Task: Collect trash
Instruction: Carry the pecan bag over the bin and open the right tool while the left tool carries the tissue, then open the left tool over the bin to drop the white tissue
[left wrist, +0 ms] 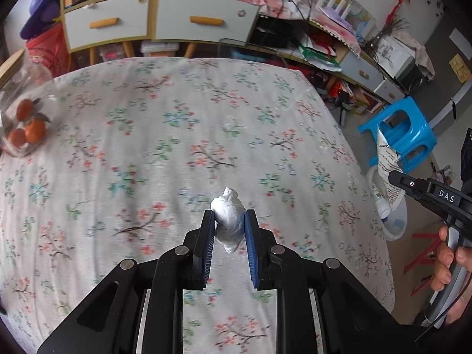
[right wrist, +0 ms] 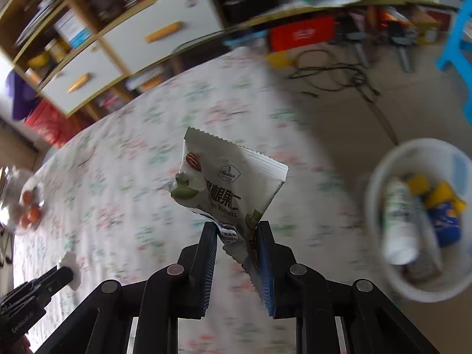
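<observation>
My left gripper (left wrist: 228, 221) is shut on a crumpled white tissue (left wrist: 228, 216) and holds it over the floral tablecloth (left wrist: 177, 124). My right gripper (right wrist: 236, 230) is shut on a white snack wrapper (right wrist: 224, 183) with nut pictures, held above the table's right edge. In the left wrist view the right gripper (left wrist: 396, 177) and its wrapper (left wrist: 389, 162) show at the far right. A white trash bin (right wrist: 383, 177) stands on the floor to the right, with a white bottle (right wrist: 398, 221) and yellow and blue wrappers inside. The left gripper with the tissue (right wrist: 70, 265) shows at lower left in the right wrist view.
A clear bag of oranges (left wrist: 28, 126) lies at the table's left edge. A blue plastic stool (left wrist: 404, 135) stands on the floor to the right. A cabinet with drawers (left wrist: 153, 20) stands behind the table. Cables (right wrist: 333, 76) lie on the floor.
</observation>
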Available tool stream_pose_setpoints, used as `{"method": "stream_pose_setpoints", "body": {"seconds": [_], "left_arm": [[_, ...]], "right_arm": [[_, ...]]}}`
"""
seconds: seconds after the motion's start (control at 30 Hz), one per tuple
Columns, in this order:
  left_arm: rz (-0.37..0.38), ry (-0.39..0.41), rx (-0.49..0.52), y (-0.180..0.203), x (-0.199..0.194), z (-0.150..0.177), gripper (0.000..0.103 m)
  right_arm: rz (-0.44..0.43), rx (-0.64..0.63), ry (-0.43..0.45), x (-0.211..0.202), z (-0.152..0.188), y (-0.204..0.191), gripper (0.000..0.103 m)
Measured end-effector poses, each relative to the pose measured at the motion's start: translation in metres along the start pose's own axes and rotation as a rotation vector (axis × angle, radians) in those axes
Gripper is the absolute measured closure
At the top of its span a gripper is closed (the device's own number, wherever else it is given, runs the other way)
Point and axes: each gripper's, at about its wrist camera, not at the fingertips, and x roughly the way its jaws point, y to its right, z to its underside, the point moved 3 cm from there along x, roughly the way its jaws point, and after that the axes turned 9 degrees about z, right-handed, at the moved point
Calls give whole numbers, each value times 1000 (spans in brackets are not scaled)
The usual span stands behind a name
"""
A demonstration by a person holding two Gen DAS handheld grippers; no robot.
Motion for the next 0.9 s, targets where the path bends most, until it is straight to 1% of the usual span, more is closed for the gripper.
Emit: {"method": "stream_pose_setpoints", "body": {"seconds": [0.2, 0.33, 0.37, 0.5, 0.57, 0.63, 0.77, 0.9], "left_arm": [[29, -20, 44, 34, 19, 4, 82], [47, -35, 83, 59, 28, 10, 82], [52, -40, 92, 66, 30, 11, 82], [69, -59, 159, 99, 40, 16, 82], [73, -72, 192, 115, 47, 17, 82], [86, -83, 209, 130, 55, 17, 82], [112, -103, 256, 168, 74, 13, 82], [142, -116, 308, 208, 89, 12, 82]], "right_arm": [[48, 82, 2, -11, -4, 68, 77], [74, 141, 0, -17, -5, 113, 75], [75, 161, -3, -17, -4, 126, 72], [90, 207, -23, -15, -1, 159, 66], [115, 226, -36, -14, 1, 175, 48], [119, 253, -38, -17, 2, 188, 43], [103, 303, -44, -25, 5, 209, 38], [95, 329, -40, -34, 10, 227, 37]]}}
